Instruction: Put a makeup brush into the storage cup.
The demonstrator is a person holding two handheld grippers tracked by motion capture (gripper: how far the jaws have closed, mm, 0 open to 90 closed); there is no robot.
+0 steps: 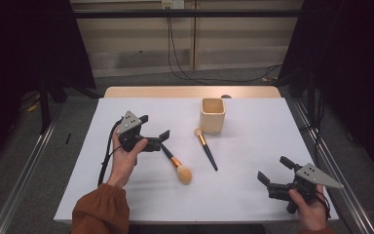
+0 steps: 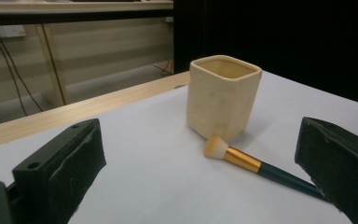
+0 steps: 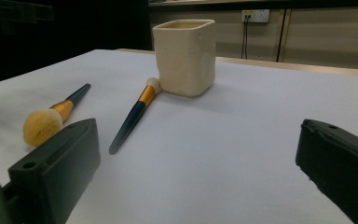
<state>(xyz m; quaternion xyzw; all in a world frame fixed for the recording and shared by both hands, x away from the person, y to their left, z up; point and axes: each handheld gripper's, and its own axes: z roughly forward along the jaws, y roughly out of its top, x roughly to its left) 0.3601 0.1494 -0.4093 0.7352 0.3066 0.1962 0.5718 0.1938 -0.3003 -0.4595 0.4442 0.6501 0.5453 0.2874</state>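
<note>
A cream square cup [image 1: 212,115] stands upright at the back middle of the white table [image 1: 253,161]. A slim dark-handled brush [image 1: 206,148] lies just in front of it, small bristle tip toward the cup. To its left lies a fluffy powder brush [image 1: 183,173], its handle running back toward my left gripper [image 1: 154,126]. That gripper is open and empty, held above the table and aimed at the cup [image 2: 223,98] and slim brush [image 2: 256,165]. My right gripper [image 1: 274,169] is open and empty at the front right, facing the cup [image 3: 185,56], slim brush [image 3: 133,116] and powder brush [image 3: 44,123].
The table's wooden back edge [image 1: 190,91] shows behind the white surface. Beyond it are floor cables [image 1: 195,78] and a panelled wall. Metal rails [image 1: 24,175] run along both sides. A bare stretch of the table [image 3: 242,121] lies between the right gripper and the cup.
</note>
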